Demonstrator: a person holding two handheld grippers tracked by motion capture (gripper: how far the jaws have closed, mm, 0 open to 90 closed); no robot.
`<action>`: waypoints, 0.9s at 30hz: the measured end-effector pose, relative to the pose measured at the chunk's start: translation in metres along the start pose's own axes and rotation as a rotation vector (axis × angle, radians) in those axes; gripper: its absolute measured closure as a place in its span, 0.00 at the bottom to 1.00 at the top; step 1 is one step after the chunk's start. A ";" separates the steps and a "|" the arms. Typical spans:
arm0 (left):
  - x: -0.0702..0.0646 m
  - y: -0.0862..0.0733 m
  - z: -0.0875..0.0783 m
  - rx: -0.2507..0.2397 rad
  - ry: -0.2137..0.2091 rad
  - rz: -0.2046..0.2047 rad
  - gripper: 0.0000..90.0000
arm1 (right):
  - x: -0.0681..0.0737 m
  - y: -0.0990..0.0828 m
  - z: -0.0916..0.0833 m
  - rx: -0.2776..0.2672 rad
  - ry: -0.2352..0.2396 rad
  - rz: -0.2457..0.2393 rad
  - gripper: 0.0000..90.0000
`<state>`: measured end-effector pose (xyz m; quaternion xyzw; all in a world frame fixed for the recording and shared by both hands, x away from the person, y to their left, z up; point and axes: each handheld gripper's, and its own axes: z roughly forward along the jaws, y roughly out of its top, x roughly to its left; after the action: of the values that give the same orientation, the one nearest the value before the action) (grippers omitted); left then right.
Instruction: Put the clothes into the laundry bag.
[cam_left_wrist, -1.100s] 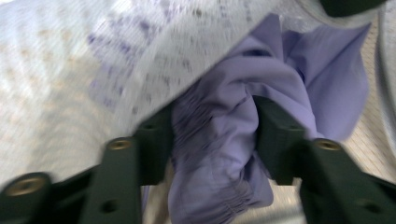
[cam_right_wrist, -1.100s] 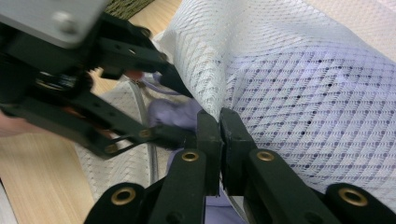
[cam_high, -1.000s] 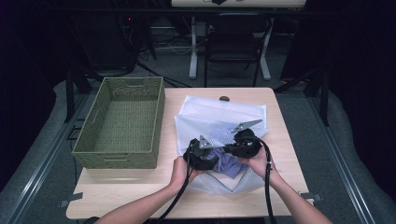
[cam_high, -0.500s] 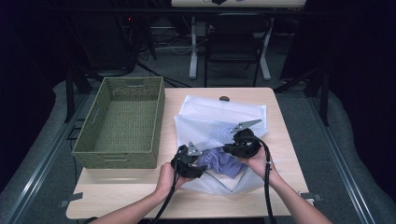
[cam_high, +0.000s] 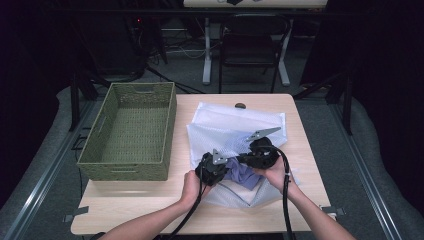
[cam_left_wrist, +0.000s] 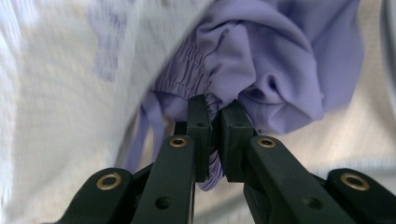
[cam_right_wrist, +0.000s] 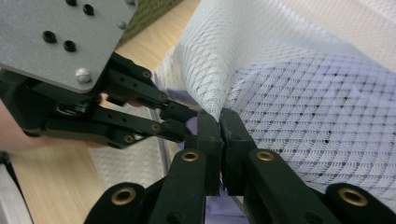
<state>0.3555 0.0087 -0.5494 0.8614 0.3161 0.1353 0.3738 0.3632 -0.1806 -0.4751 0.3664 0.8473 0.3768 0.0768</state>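
A white mesh laundry bag (cam_high: 235, 125) lies on the wooden table (cam_high: 150, 200) with a purple garment (cam_high: 245, 176) bunched at its near opening. My left gripper (cam_high: 226, 167) has just been closing and is now shut on the garment's gathered waistband (cam_left_wrist: 187, 74), cloth pinched between the pads (cam_left_wrist: 200, 116). From the right, my right gripper (cam_high: 241, 159) is shut on the raised edge of the mesh bag (cam_right_wrist: 303, 93), which rises in a fold from its jaws (cam_right_wrist: 219, 119). The two grippers' tips nearly meet: the left gripper (cam_right_wrist: 189, 125) sits just left of the right one's jaws.
An empty green woven basket (cam_high: 132, 132) stands on the table's left half. A small dark knob (cam_high: 240, 105) lies at the far edge. A second mesh layer (cam_high: 240, 192) spreads toward the near edge. Beyond the table are a chair (cam_high: 250, 45) and cables on the floor.
The left gripper pulled back to the near left, then came in again to the right and shut on the purple garment. More purple cloth shows outside the bag. The right gripper stayed put.
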 end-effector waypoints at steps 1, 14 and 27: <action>0.000 0.005 0.000 -0.021 0.007 -0.002 0.94 | 0.001 0.002 -0.002 -0.011 -0.004 0.008 0.98; 0.004 0.008 0.025 -0.042 0.015 -0.090 0.89 | -0.004 -0.007 0.009 0.049 0.010 0.032 0.98; 0.007 -0.002 -0.025 0.015 -0.028 -0.019 0.49 | -0.006 -0.008 0.007 0.048 0.000 0.029 0.98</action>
<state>0.3479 0.0280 -0.5336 0.8631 0.3198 0.1173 0.3728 0.3664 -0.1838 -0.4864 0.3805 0.8505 0.3576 0.0624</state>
